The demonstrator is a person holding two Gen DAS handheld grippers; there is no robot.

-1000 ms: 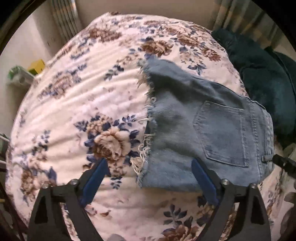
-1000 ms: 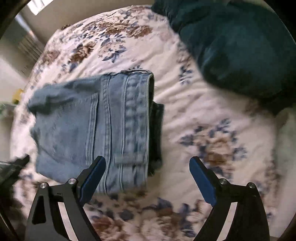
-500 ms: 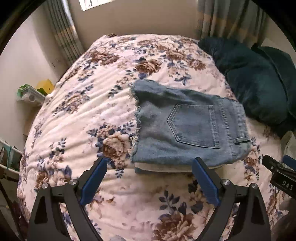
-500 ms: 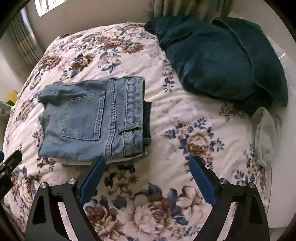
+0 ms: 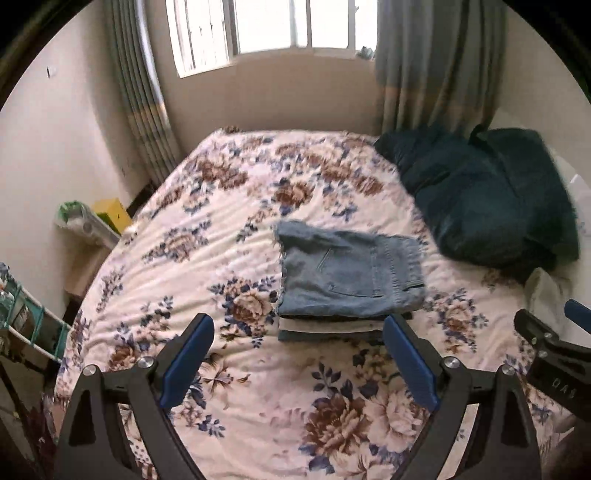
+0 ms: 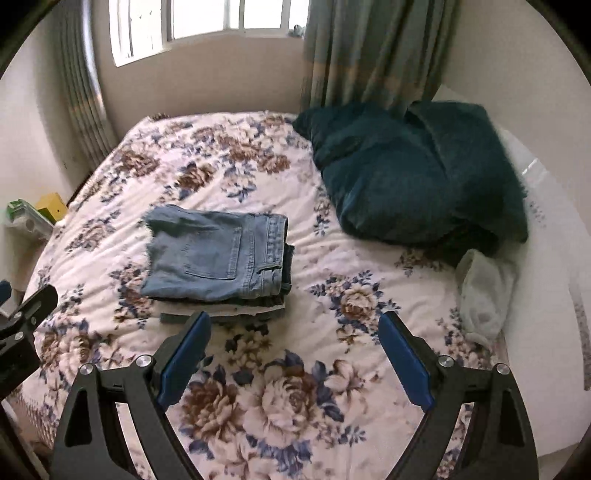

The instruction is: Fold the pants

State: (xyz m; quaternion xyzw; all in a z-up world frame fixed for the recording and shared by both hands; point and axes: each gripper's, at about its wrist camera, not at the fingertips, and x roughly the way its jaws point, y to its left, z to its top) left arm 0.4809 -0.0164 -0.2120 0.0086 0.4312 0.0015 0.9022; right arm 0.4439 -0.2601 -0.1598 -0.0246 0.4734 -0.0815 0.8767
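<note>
Pants (image 5: 349,275) folded atop a clothes stack, left of the dark blanket (image 5: 480,199) | we have pulled back since a second ago | left gripper (image 5: 299,360) and right gripper (image 6: 295,354) both wide, empty | fold looks done.

The left black claw with blue finger pads (image 5: 297,354) has its jaws spread wide, gripping nothing. The right black, blue-padded claw (image 6: 293,352) is likewise spread wide and empty. Both hang raised, side by side.

Floral bedspread (image 6: 295,398) covered bed, dark teal blanket (image 6: 417,184) lay heaped at far right, pale cloth (image 6: 480,288) sat crumpled near right edge, striped curtains (image 6: 369,51) flanked window (image 5: 273,29), yellow box (image 5: 112,214) stood beside bed at left.
</note>
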